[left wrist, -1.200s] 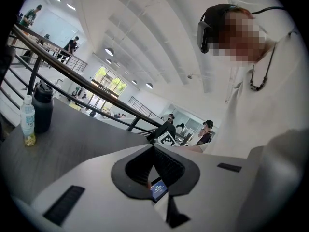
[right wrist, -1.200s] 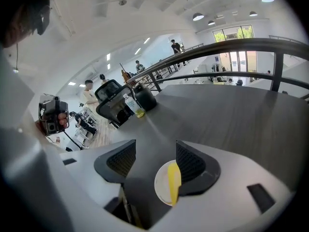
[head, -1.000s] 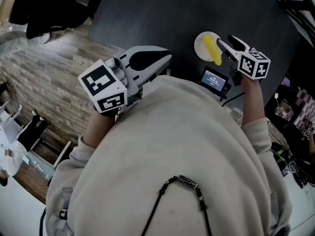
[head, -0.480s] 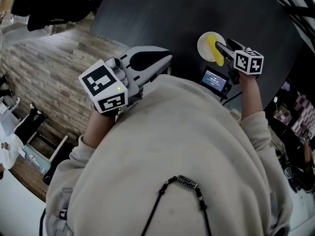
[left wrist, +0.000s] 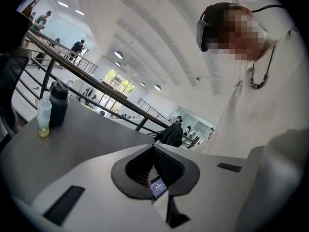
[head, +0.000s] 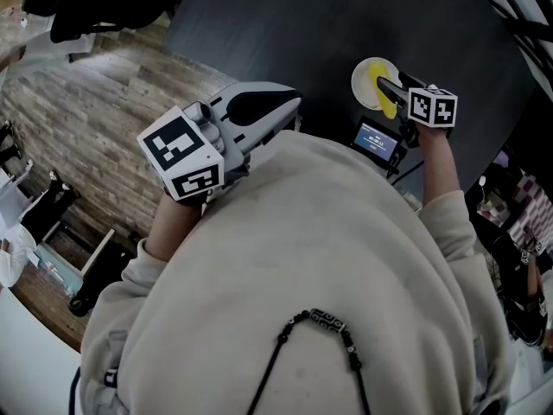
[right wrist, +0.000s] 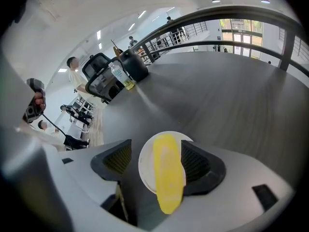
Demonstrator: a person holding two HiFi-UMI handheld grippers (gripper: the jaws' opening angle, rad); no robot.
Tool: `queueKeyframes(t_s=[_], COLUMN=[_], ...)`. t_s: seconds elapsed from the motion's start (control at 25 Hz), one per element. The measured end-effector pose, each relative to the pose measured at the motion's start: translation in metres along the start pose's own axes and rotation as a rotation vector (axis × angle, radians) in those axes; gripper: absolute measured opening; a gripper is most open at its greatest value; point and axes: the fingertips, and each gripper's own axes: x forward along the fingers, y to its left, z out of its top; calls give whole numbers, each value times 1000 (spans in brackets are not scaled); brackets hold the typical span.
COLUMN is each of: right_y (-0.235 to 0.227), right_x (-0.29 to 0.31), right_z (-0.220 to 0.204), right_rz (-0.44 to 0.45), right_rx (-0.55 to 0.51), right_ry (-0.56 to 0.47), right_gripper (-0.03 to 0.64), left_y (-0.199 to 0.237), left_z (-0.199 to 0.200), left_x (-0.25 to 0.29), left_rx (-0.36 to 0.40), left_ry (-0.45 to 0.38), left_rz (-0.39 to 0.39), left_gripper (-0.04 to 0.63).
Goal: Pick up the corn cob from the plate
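Note:
A yellow corn cob point(right wrist: 167, 173) lies across a small white plate point(right wrist: 145, 164) on the dark table. My right gripper point(right wrist: 157, 157) is low over the plate, with the cob between its ribbed pads point(right wrist: 196, 162). Its jaws have just been opening and stand wide, and the left pad is well clear of the cob. From the head view, the right gripper point(head: 389, 85) overlaps the cob point(head: 386, 105) and plate point(head: 362, 77). My left gripper point(head: 289, 104) is held close to the person's chest, away from the plate. Its jaws point(left wrist: 154, 164) are shut with nothing between them.
A small device with a lit screen point(head: 377, 139) lies on the table point(head: 302, 24) just on the near side of the plate. A dark flask point(right wrist: 133, 64) and a clear bottle point(right wrist: 119, 75) stand at the table's far end by a chair. Wooden floor point(head: 78, 137) lies left of the table.
My right gripper has come down closer over the plate and cob, and its jaws look wider. The left gripper has stayed where it was.

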Motion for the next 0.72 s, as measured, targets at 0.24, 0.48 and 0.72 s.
queueKeyframes(t_s=[0.24, 0.48, 0.72], right_y=[-7, -12, -19], right_x=[7, 19, 27], right_z=[-7, -16, -27], right_rz=[-14, -30, -43], right_rx=[-7, -15, -35], right_ry=[40, 95, 141], right_gripper=[311, 313, 319], left_y=[-1, 4, 4], left_z=[-1, -1, -4], left_x=[-3, -11, -12], left_rx=[-10, -24, -34], left_ry=[-8, -16, -14], left_rz=[19, 36, 54], left_gripper=[6, 6, 6])
